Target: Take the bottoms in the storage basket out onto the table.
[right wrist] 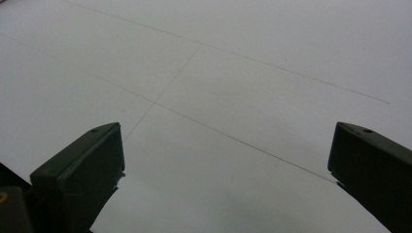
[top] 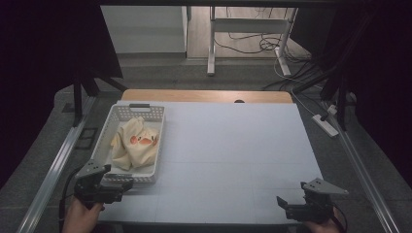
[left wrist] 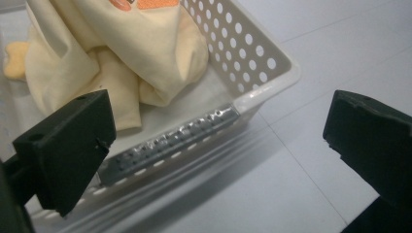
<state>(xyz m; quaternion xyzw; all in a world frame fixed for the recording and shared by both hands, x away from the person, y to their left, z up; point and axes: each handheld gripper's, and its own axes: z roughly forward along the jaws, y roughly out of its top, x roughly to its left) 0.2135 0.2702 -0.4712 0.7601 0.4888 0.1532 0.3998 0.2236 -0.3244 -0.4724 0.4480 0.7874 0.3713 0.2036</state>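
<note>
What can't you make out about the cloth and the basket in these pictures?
- Cloth print: high view, too small, folds hide most of the orange patch; left gripper view, cut off by the top edge.
- Basket floor: cloth covers most of it.
- Small tan piece: left gripper view, blurred at the edge, unidentifiable.

The high view looks forward and down from above the person's side, taking in the whole white surface with the basket at its left. The left gripper view rides close and low, looking past its own fingers at the basket's near corner, which the high view shares. The right gripper view faces bare surface well right of the basket, from near.
</note>
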